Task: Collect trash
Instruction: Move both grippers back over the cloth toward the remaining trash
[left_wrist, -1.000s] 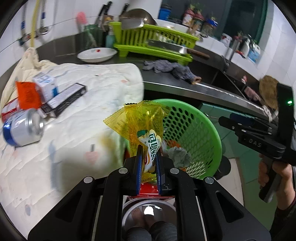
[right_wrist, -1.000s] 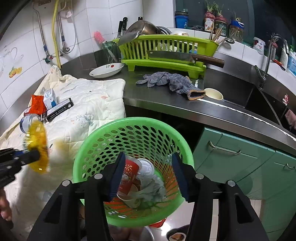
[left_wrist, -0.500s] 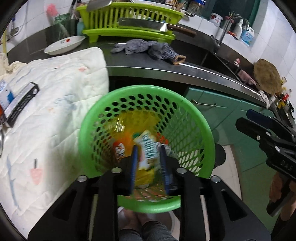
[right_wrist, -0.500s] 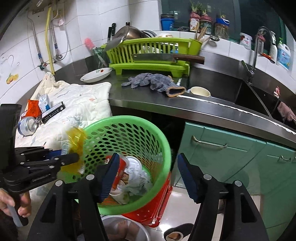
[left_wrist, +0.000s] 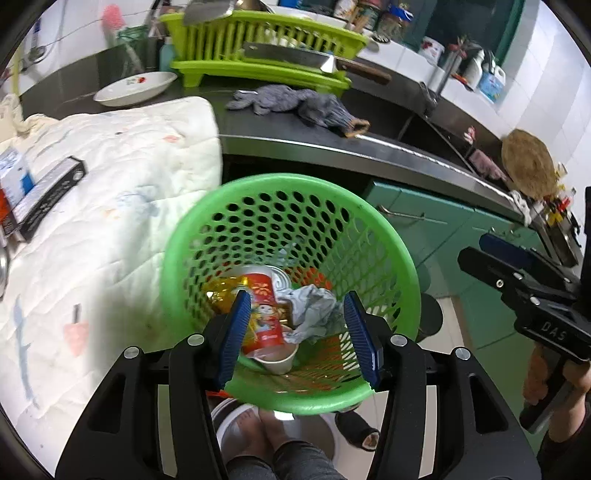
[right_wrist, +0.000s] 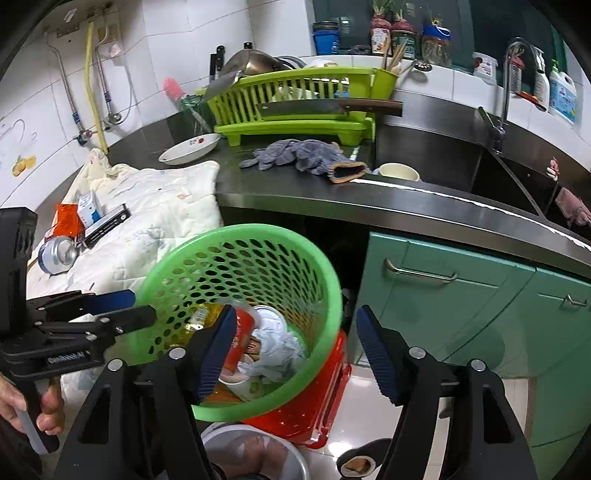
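Both grippers, left (left_wrist: 295, 332) and right (right_wrist: 295, 350), gape empty, jaws just widened; yellow wrapper (left_wrist: 221, 291) lies in green basket (left_wrist: 369, 218). Lift clear before fetching far-left can (right_wrist: 55, 254).

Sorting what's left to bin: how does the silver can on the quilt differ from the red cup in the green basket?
The silver can lies on its side on the quilt, still uncollected; the red cup is already inside the green basket among other trash. The can is bare metal with a blue end; the cup is red with printed pictures. Both are round drink containers.
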